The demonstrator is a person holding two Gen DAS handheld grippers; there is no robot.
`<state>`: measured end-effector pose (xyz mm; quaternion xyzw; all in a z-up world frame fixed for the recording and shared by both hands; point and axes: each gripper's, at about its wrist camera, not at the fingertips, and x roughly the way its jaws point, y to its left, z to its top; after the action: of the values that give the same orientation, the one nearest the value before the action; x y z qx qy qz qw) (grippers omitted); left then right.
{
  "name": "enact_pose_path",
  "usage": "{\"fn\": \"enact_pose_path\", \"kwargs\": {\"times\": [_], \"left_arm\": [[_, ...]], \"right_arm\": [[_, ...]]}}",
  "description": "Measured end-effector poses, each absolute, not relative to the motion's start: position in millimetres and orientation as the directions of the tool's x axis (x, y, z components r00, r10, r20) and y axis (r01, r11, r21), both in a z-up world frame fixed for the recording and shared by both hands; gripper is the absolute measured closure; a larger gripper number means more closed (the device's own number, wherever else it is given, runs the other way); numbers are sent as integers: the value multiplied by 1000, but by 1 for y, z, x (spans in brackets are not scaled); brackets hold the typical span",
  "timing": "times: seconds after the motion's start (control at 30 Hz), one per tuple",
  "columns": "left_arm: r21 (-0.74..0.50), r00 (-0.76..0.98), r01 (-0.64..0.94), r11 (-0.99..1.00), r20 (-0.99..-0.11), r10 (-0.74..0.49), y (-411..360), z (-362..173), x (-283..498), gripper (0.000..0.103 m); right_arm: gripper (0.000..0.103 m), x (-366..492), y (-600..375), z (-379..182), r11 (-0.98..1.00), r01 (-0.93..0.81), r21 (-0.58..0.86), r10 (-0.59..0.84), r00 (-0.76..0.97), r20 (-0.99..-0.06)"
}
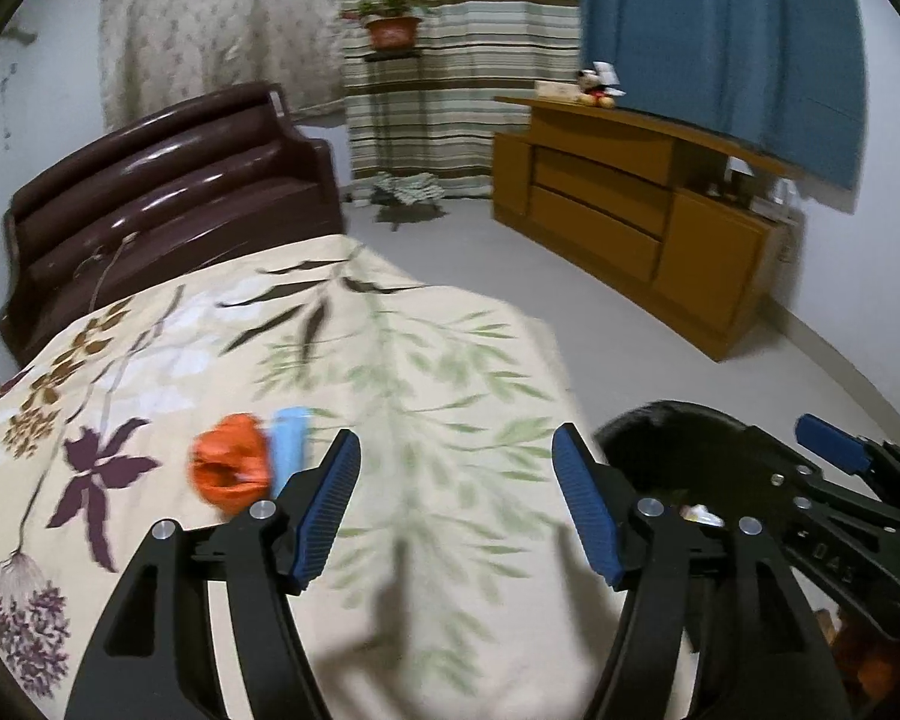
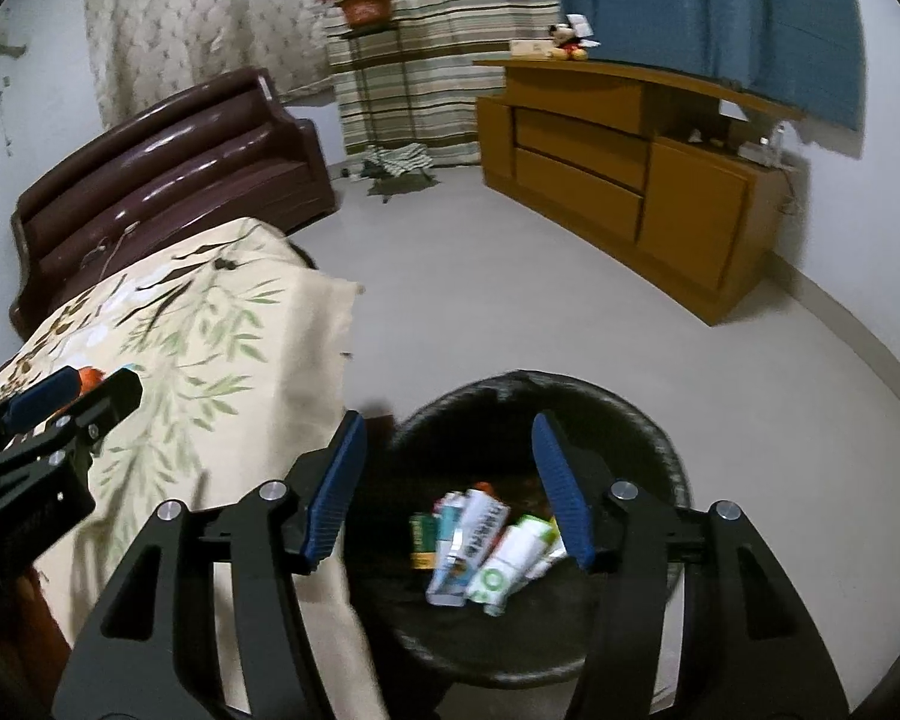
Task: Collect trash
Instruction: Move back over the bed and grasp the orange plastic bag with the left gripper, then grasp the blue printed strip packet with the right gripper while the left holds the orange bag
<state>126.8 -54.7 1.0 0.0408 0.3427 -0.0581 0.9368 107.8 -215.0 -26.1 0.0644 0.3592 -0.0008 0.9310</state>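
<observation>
- Both tongs gape wide and hold nothing: my left tongs over the cloth-covered bench, my right tongs above the bin.
- Orange wrapper and blue tube lie just left of my left tongs.
- Cartons sit in the bin, beside the bench edge; open floor beyond.

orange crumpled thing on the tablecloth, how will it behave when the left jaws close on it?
The orange wrapper looks crumpled and thin, so it will probably squash flat and weigh almost nothing. Being bunched, it is unlikely to roll, though a push may slide it along the tablecloth. It touches the light blue tube, which may get nudged. The view is blurred, so material is uncertain.
</observation>
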Motion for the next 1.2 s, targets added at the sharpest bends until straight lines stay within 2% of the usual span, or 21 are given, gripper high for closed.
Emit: {"fn": "enact_pose_path", "kwargs": {"times": [0.23,0.53,0.8,0.9,1.0,1.2], "left_arm": [[41,759,23,999,-651,9,-2,2,137,38],[37,725,-49,998,-686,61,37,-10,156,34],[1,684,-33,999,-729,23,45,-24,166,34],[-21,677,-22,1000,-736,-1,48,-25,168,43],[-31,667,-2,1000,-745,-22,49,-27,169,59],[-40,676,7,999,-736,-35,51,-26,164,60]], "right_arm": [[47,119,-177,-20,991,-27,129,106,738,-667],[47,131,-135,-15,986,-101,132,164,724,-671],[46,141,-113,-18,983,-132,127,183,706,-684],[46,143,-108,-20,983,-139,123,185,699,-691],[46,145,-102,-23,982,-145,118,186,694,-696],[46,148,-94,-22,982,-154,110,187,690,-699]]}}
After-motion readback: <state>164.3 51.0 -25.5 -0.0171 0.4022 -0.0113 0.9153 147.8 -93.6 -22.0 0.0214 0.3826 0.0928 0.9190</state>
